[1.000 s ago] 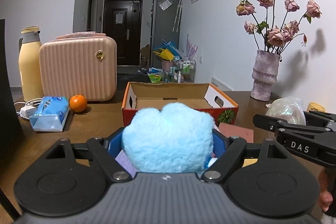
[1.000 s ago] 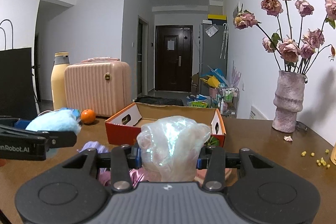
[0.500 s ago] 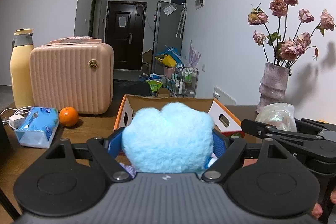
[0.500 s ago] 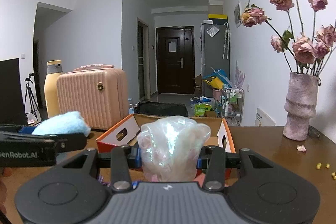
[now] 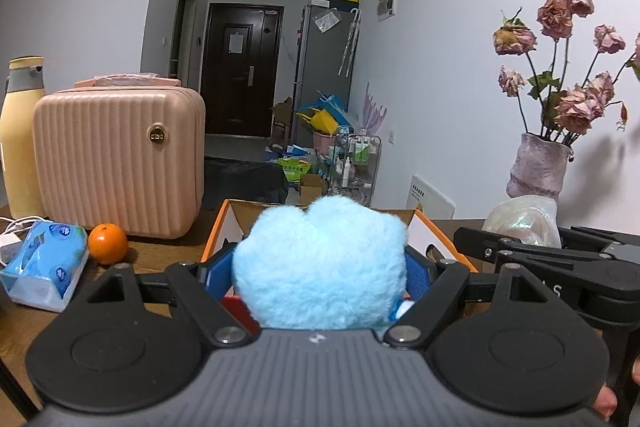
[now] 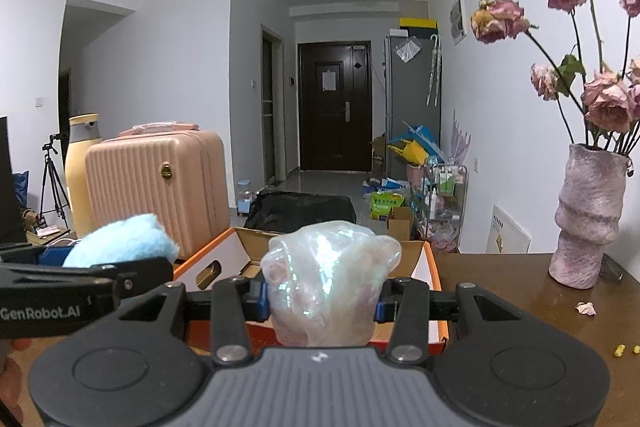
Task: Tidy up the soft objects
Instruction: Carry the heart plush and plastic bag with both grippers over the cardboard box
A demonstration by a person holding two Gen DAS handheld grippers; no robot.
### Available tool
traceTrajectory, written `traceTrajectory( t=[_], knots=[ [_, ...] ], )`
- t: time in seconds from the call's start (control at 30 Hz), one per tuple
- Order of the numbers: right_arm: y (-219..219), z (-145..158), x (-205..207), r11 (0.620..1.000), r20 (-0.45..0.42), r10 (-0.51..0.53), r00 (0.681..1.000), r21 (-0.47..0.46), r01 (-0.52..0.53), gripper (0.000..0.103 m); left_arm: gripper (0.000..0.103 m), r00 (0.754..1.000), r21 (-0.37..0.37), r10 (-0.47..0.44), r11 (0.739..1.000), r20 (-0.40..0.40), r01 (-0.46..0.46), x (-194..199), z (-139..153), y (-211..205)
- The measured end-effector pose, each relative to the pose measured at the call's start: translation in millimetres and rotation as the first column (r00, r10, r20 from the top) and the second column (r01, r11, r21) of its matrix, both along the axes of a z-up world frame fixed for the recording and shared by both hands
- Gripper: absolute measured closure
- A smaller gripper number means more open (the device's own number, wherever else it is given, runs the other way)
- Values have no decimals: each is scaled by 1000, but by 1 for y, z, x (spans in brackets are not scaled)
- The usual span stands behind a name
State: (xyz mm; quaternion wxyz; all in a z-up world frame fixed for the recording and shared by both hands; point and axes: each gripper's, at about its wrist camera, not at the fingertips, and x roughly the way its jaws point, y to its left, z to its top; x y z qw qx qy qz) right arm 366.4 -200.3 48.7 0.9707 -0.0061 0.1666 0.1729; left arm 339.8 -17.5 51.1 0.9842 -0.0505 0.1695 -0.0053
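Left tongs (image 5: pixel 320 269) clamping a fluffy light-blue plush (image 5: pixel 320 263), holding it raised over the near edge of the orange cardboard box (image 5: pixel 424 227). Right tongs (image 6: pixel 322 297) pinching an iridescent translucent soft bundle (image 6: pixel 328 287), likewise raised at the box (image 6: pixel 208 267) front. Sitting on the brown counter (image 5: pixel 156 251): an orange (image 5: pixel 107 243) beside a blue tissue pack (image 5: pixel 46 261), near a pink ribbed case (image 5: pixel 116 163).
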Motion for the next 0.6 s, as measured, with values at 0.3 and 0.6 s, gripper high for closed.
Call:
traceTrajectory(
  t=[0.3, 0.6],
  knots=[
    [-4, 8, 45, 1000, -38, -4, 999, 11, 5, 60, 21, 1000, -18, 14, 1000, 6, -14, 41, 5, 2],
    [-2, 2, 95, 1000, -89, 3, 996, -15, -4, 60, 21, 998, 6, 54, 999, -17, -54, 86, 1, 6]
  ],
)
